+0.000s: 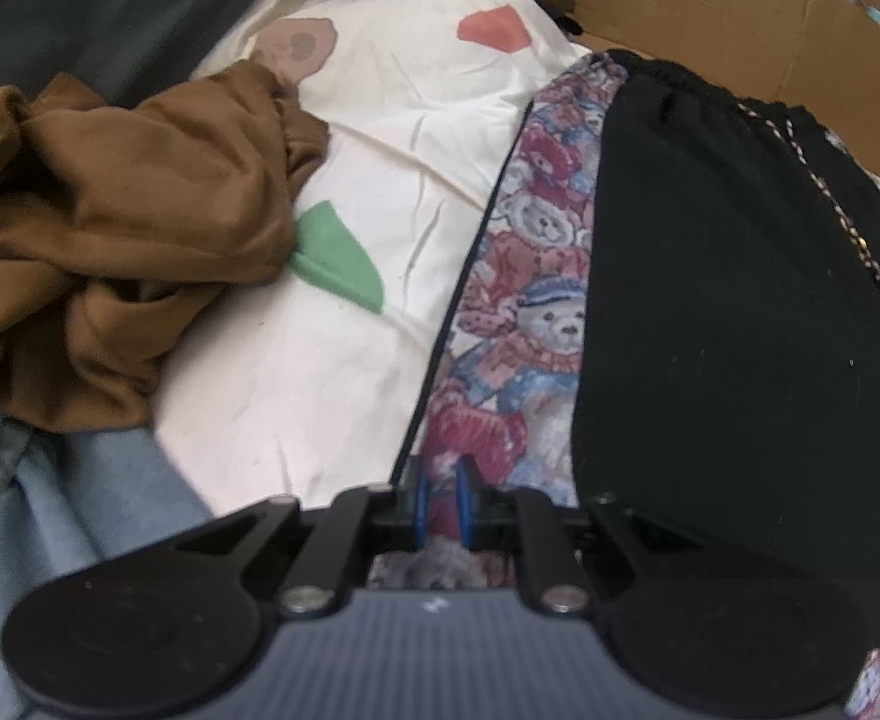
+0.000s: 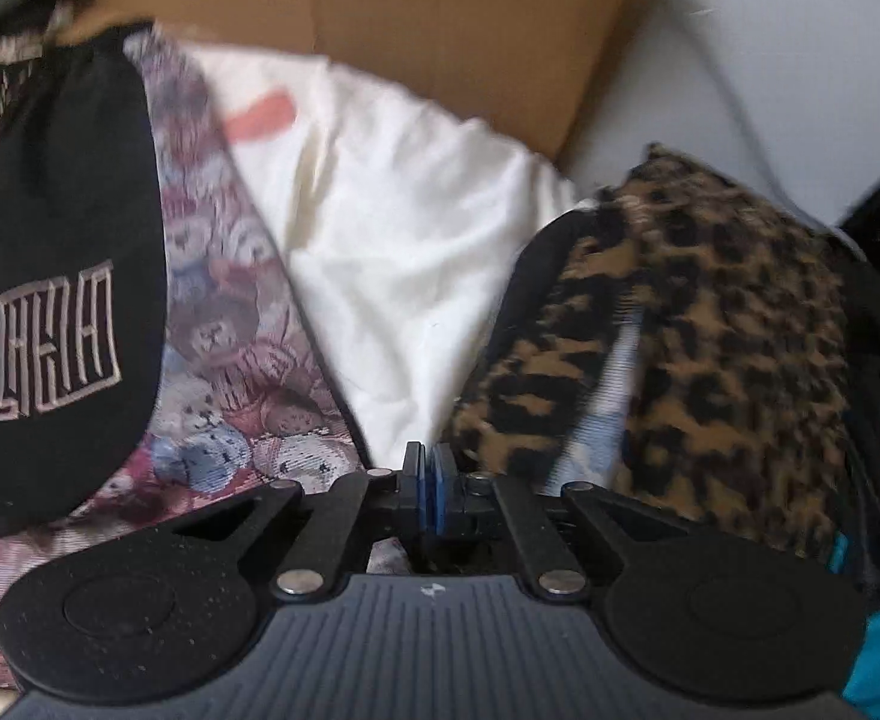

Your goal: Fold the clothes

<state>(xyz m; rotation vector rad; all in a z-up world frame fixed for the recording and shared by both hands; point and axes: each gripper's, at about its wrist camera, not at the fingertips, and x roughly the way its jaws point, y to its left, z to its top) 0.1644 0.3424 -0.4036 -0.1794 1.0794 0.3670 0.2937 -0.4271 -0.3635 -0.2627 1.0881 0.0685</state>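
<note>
Left claw (image 1: pixel 443 501), nearest the lens in the left wrist view: its blue-padded fingers stand narrow with a pinch of teddy-bear-print woven fabric (image 1: pixel 518 300) between them. The pads appear to press the cloth, so the claw is judged to be holding the near hem, probably to anchor or carry that edge for a fold.

Outward from the claw, the bear-print fabric runs away as a long strip. On it, to the right, lies the black garment with a small chain trim (image 1: pixel 728 300), spread flat as the piece likely being folded. To the left is the cream sheet with green and red patches (image 1: pixel 380 180), which serves as the work surface. On its far left edge sits a crumpled brown garment (image 1: pixel 110 222), well apart from the black one, presumably waiting its turn. Brown cardboard (image 1: pixel 710 6) stands behind.

Right claw (image 2: pixel 431 495), nearest the lens in the right wrist view: its blue pads meet with nothing visible between them, so it holds nothing. It hangs just above the near edge of the cream sheet, between the bear-print fabric and a leopard-print fleece garment (image 2: pixel 710 348) on the right. The black garment, here showing a pale embroidered emblem (image 2: pixel 59 339), lies to the left. The blur of the picture suggests a hand in transit.
</note>
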